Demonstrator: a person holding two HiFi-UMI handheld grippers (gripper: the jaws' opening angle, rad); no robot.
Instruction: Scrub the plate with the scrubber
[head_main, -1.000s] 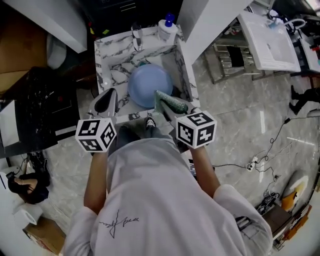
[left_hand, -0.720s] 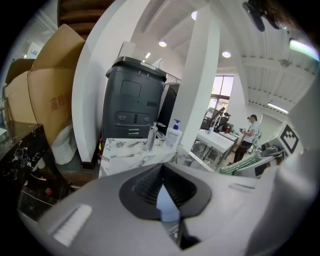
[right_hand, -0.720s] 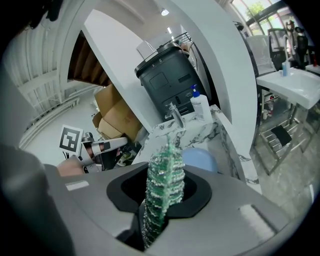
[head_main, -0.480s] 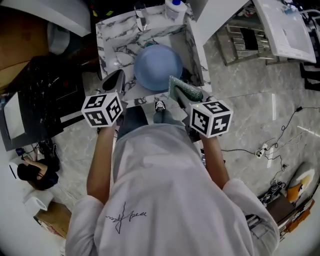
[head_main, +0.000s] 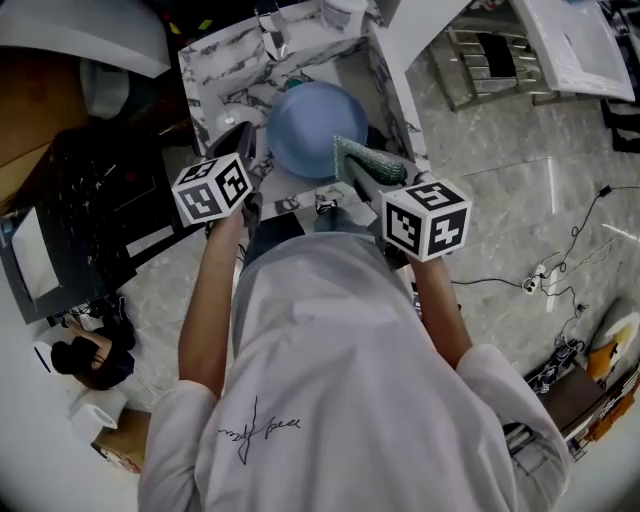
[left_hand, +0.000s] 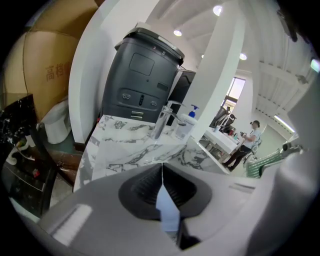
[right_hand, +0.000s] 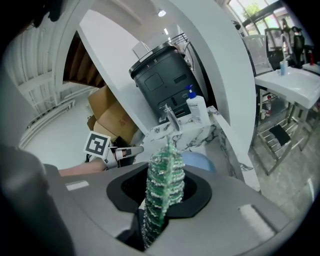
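Observation:
A round light-blue plate (head_main: 312, 128) lies in the marble sink (head_main: 212, 72); it also shows as a blue patch (right_hand: 201, 161) in the right gripper view. My right gripper (head_main: 357, 172) is shut on a green mesh scrubber (head_main: 366, 160), held over the plate's near right rim. The scrubber (right_hand: 164, 186) stands up between the jaws. My left gripper (head_main: 240, 138) hovers beside the plate's left edge, jaws shut with nothing in them. In the left gripper view the left gripper (left_hand: 161, 167) has its tips together, and pale blue plate (left_hand: 168, 216) shows through the slit below.
A faucet (head_main: 272, 38) and a soap bottle (head_main: 343, 12) stand on the sink's back rim. A dark grey bin (left_hand: 144, 80) rises behind it, with cardboard boxes (right_hand: 114, 117) to the left. A metal rack (head_main: 500, 62) stands to the right, cables on the floor, people far off.
Both grippers have moved forward toward the sink. The left one has come up to the plate's left edge, and the scrubber now overlaps the plate's near right rim.

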